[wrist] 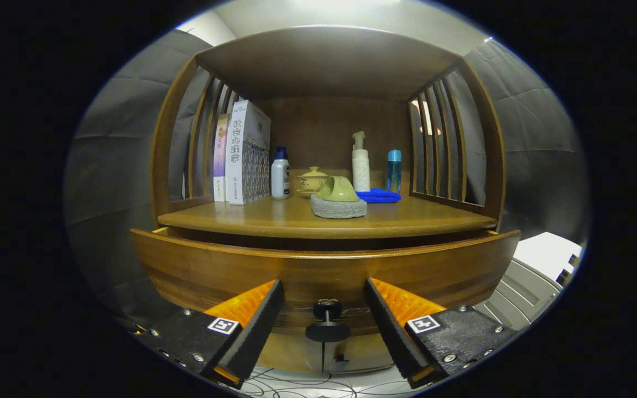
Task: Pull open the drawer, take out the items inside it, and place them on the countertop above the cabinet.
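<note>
Brown, glossy wood makes up the drawer (324, 268), whose curved front spans the cabinet just below the countertop (318, 220). It stands slightly pulled out: a dark gap runs between its top edge and the countertop's front lip. A small dark knob (327, 320) on a short stem sticks out from the middle of the drawer front.

Level with that front, the gripper (324, 326) points straight at it, its fingers spread wide apart, one on each side of the knob and touching neither it nor the wood; the jaws are released, holding nothing.

On the countertop, a green cup (338, 189) lies tipped on a grey pad (338, 208) near the front middle, a blue cloth (378, 195) just beside it. Books (246, 152) stand near the slatted side, bottles (280, 173) along the back. Bare wood stretches along the front edge either side of the pad.
</note>
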Available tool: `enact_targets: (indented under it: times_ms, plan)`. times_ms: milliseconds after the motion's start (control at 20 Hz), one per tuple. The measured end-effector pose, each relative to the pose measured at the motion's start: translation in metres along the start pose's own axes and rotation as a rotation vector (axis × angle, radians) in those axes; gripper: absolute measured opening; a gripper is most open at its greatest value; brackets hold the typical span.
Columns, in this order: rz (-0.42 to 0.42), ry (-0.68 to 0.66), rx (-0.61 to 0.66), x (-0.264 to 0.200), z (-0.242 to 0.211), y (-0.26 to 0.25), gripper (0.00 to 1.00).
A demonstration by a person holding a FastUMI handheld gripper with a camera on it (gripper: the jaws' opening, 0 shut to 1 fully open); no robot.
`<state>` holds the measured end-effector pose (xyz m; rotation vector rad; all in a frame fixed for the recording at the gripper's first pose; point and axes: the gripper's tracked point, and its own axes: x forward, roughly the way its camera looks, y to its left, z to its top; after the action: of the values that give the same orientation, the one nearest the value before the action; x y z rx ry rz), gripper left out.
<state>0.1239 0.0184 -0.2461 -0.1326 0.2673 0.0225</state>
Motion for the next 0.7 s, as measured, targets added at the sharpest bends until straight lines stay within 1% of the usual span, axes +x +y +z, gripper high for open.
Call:
enact_targets:
  times_ms: [150, 300, 350, 500, 550, 700]
  plan:
    - [-0.006, 0.034, -0.029, 0.016, -0.011, -0.004, 0.95]
    - [-0.009, 0.036, -0.026, 0.030, -0.011, -0.004, 0.95]
    - [-0.012, 0.052, -0.029, 0.031, -0.011, -0.004, 0.95]
    - [-0.022, 0.040, -0.025, 0.034, -0.011, -0.004, 0.94]
    - [-0.015, 0.042, -0.012, 0.034, -0.009, -0.002, 0.94]
    - [0.049, 0.046, 0.019, 0.020, 0.008, -0.001, 0.94]
